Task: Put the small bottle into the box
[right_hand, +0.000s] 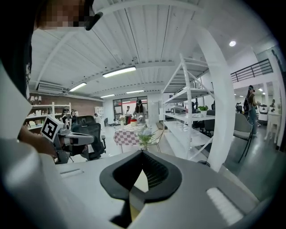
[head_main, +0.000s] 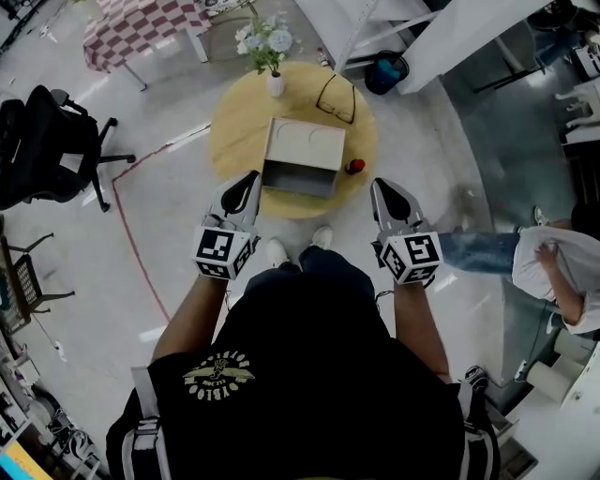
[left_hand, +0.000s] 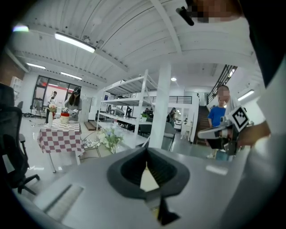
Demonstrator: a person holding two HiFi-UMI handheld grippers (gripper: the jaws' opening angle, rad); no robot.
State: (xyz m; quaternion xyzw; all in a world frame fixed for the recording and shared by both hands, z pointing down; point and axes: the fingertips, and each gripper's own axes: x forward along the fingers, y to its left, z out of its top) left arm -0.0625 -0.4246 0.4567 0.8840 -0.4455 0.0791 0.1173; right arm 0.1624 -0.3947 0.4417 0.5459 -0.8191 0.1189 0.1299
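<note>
A round wooden table [head_main: 234, 122] stands in front of me. On it lies an open pale box [head_main: 302, 155], its lid folded back. A small red bottle [head_main: 355, 167] stands just right of the box. My left gripper [head_main: 249, 180] hovers at the table's near left edge, short of the box, jaws shut and empty. My right gripper [head_main: 383, 187] hangs near the table's right edge, a little short of the bottle, also shut and empty. In the left gripper view its jaws [left_hand: 146, 153] meet at the tip; the right gripper view shows the same [right_hand: 142, 154]. The jaws hide the bottle and box there.
Glasses [head_main: 336, 97] and a vase of flowers [head_main: 267, 47] sit at the table's far side. A black office chair [head_main: 47, 141] stands left, a checkered table [head_main: 141, 28] beyond, a blue bag [head_main: 386, 71] behind. A seated person [head_main: 553, 267] is at the right.
</note>
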